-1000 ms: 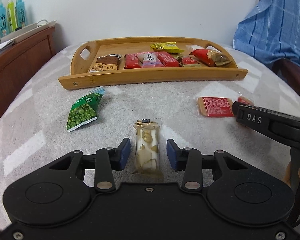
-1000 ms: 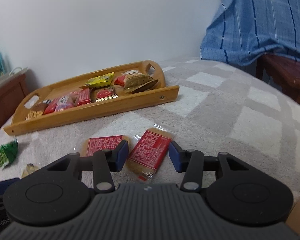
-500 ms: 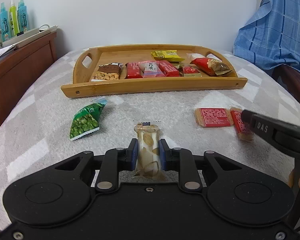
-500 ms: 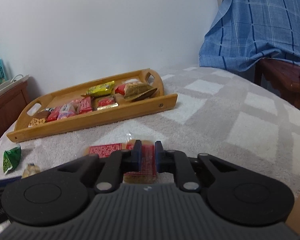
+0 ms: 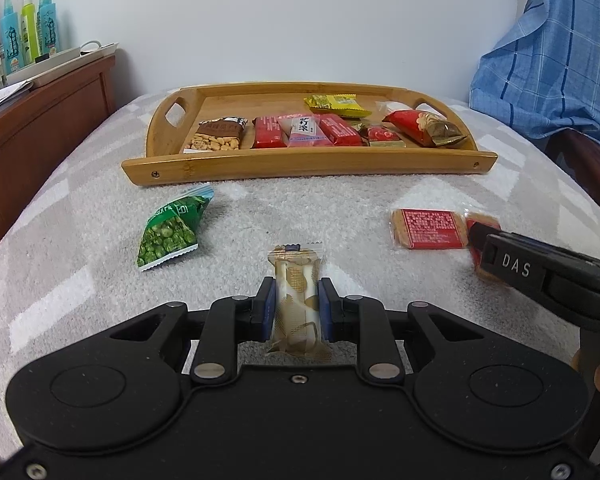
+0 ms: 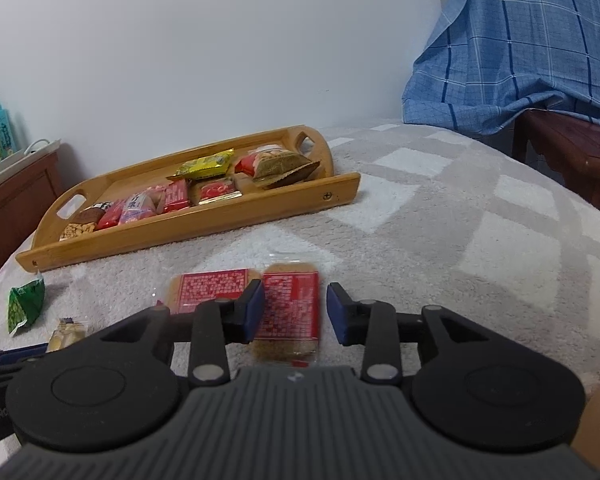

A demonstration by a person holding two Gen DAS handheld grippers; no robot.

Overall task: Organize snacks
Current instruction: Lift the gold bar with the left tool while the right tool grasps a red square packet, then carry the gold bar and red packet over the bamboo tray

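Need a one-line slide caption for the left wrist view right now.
Left gripper shut on a gold-and-white snack packet on the grey blanket, wooden tray of snacks beyond.

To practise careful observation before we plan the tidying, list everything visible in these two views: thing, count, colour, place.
wooden tray: 1, light brown, far side of the blanket
tray snacks: about eight, mostly red, one yellow, inside the tray
pea packet: 1, green, on the blanket before the tray
loose biscuit packet: 1, red, on the blanket
second biscuit packet: 1, red, beside the loose one
gold-white packet: 1, in the left grip
blanket: 1, grey-white checked
bottles: about three, teal and green, on the cabinet
cabinet: 1, brown, left
checked cloth: 1, blue, right
left hand-held gripper: 1, black, shut on the gold-white packet
right hand-held gripper: 1, black, jaws just opening, second biscuit packet between them
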